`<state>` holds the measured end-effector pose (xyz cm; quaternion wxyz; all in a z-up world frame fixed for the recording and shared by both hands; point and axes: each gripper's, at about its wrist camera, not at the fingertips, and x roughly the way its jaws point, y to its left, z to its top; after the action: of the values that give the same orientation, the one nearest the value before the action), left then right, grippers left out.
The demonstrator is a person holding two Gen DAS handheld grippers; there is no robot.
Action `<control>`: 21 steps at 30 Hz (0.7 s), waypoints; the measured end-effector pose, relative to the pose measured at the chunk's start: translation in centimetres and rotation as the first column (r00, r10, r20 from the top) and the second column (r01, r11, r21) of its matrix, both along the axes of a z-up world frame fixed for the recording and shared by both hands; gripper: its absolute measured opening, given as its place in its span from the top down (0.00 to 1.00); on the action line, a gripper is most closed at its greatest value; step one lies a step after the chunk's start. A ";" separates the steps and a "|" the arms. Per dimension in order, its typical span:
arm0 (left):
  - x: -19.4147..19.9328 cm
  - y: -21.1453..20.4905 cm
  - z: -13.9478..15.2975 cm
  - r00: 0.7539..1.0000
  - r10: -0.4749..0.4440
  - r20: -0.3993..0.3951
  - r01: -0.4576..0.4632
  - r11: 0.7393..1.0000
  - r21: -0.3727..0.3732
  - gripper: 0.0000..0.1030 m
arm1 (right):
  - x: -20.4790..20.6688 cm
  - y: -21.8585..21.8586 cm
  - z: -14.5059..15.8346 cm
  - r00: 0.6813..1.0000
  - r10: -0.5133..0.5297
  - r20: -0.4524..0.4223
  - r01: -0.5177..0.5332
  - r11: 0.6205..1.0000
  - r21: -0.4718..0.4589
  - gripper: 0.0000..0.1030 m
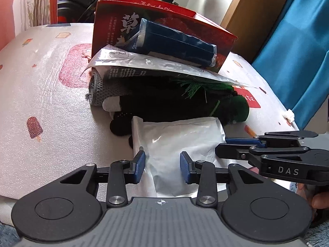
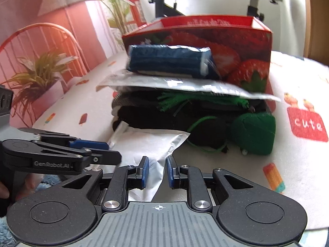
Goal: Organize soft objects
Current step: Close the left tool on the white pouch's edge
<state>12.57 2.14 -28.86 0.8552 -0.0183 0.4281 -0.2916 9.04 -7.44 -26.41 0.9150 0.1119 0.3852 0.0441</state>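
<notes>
Pouch [image 1: 181,142] lies between left gripper [image 1: 162,167] fingers [image 1: 139,164], pads apart from it.

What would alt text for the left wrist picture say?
Two blue-padded fingers of the left gripper straddle a white plastic pouch on a patterned mat. Behind it, packets and dark knitwear are piled against a red strawberry box.

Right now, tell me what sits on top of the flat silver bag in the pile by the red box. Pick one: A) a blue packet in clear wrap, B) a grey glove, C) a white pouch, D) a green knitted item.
A: the blue packet lies on the flat silver bag, leaning against the red strawberry box; the green and dark knits sit below the bag.
</notes>
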 end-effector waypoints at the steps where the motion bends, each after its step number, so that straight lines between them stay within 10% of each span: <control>1: 0.1 0.2 0.0 1.000 0.013 -0.003 -0.013 1.000 -0.001 0.62 | 0.1 -0.3 -0.3 1.000 -0.014 -0.015 0.014 1.000 0.014 0.87; 10: 1.4 2.5 -0.7 0.987 0.149 -0.059 -0.149 0.989 0.002 0.58 | 0.4 -2.7 -2.5 0.991 -0.106 -0.086 0.115 0.987 0.116 0.93; 21: 0.9 0.4 -1.3 0.998 0.016 -0.065 -0.016 1.000 0.008 0.56 | 0.7 -3.0 -2.7 0.987 -0.124 -0.103 0.136 0.984 0.115 0.93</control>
<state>13.47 2.54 -30.16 0.8433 -0.0278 0.4565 -0.2823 9.73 -10.41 -29.12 0.8880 0.1942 0.4169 0.0023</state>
